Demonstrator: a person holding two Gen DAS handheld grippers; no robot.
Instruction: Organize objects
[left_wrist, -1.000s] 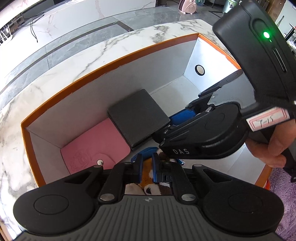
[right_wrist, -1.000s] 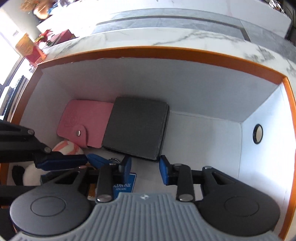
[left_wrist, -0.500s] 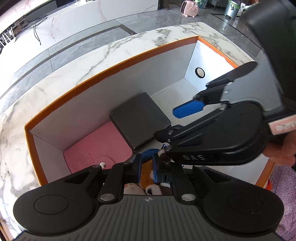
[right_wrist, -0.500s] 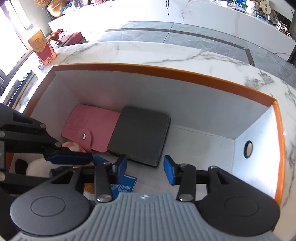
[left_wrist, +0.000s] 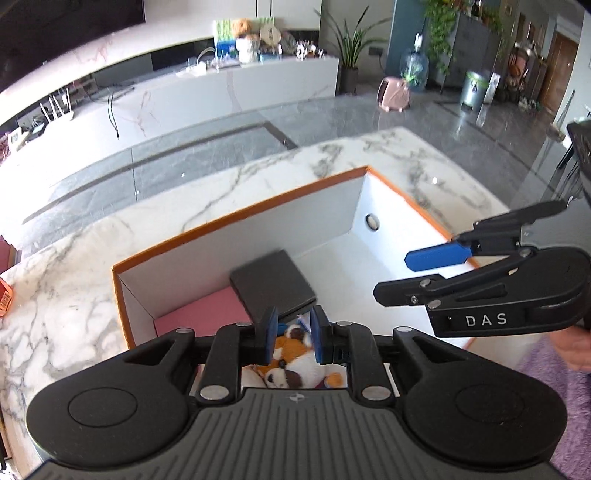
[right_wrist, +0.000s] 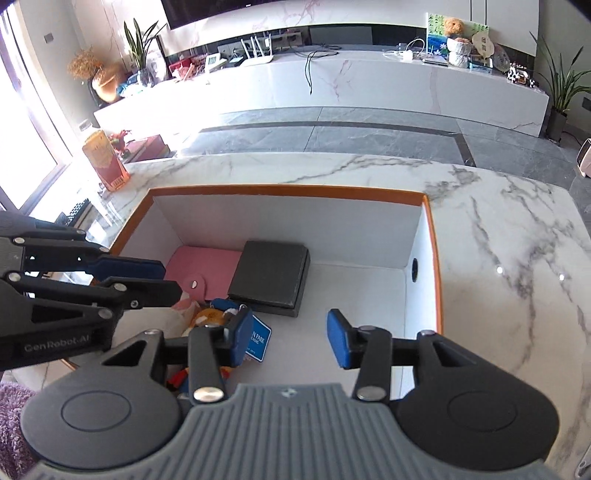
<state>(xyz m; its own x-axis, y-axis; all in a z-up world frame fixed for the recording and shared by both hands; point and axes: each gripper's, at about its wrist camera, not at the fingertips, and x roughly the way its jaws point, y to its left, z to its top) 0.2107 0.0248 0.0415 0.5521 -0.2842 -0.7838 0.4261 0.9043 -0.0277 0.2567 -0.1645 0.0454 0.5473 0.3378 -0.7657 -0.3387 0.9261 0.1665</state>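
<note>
Both claws above an orange-rimmed box (right_wrist: 288, 191) on the marble bench (right_wrist: 498, 221): left claw (left_wrist: 293, 334) narrowly parted, gripping nothing; right claw (right_wrist: 290, 341) wide open, empty. Inside: pink wallet (right_wrist: 203, 264), dark case (right_wrist: 271, 271), plush toy (left_wrist: 295, 369).

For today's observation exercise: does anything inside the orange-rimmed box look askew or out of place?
Nothing looks damaged. The dark grey case lies partly over the pink wallet, and a plush toy sits jumbled beside them.

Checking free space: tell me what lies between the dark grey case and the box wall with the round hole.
Only bare white box floor between the dark grey case and the holed wall, seen in the right wrist view.
</note>
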